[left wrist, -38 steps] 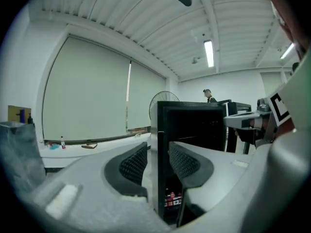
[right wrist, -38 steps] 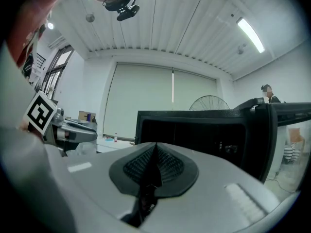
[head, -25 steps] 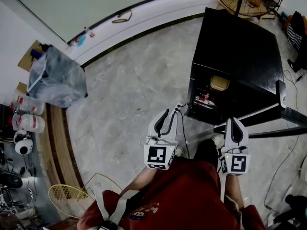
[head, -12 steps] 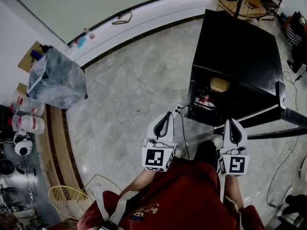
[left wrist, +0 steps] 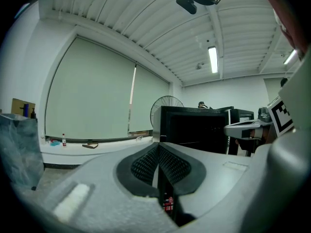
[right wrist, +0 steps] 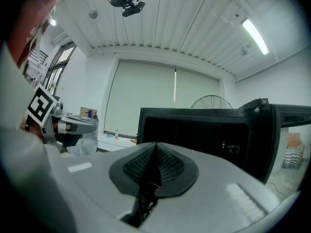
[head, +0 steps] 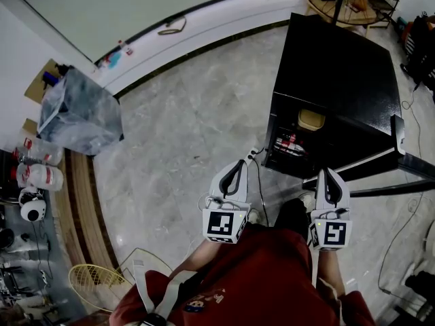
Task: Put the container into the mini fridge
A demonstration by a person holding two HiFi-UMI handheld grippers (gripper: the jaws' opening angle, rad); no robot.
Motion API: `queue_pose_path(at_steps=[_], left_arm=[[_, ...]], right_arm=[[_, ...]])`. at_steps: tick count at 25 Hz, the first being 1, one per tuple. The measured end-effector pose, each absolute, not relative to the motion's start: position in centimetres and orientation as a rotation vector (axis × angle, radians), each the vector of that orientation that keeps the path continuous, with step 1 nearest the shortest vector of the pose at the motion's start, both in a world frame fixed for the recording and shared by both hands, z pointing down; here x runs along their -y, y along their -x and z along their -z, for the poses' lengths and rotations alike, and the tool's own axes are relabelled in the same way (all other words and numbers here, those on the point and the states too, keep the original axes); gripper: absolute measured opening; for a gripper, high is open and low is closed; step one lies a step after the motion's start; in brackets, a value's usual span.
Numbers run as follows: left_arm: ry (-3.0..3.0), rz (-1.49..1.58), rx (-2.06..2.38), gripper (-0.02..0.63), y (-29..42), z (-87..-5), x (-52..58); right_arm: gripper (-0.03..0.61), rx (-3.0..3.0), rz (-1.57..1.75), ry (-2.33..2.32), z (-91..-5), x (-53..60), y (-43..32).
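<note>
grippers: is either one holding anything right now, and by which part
Nothing is held: the left gripper and the right gripper are both shut with nothing between their jaws.

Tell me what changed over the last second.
The left gripper closed its jaws, apart a second ago, on nothing. Neither gripper shifted; the right gripper stayed shut, and the container still sits inside the open mini fridge.

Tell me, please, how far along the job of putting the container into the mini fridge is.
Done, it seems: a beige container sits on the upper shelf inside the mini fridge. In hand: nothing; the left gripper and right gripper are shut, fingers together and empty, short of the fridge. Left: the fridge door stands open, so closing it is probably what is left.
</note>
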State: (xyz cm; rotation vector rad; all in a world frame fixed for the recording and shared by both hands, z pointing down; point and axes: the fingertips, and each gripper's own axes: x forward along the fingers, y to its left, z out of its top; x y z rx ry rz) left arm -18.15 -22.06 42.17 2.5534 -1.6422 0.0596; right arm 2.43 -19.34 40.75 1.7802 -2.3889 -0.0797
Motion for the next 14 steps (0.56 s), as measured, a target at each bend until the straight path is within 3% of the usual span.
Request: queue_pose_path(at_steps=[14], left_arm=[[-2.561,-0.084,1.627,0.006,18.16,-42.9,22.16]], right_arm=[[0.0,2.378,0.048,-1.761,-41.46,19.54,-1.92]])
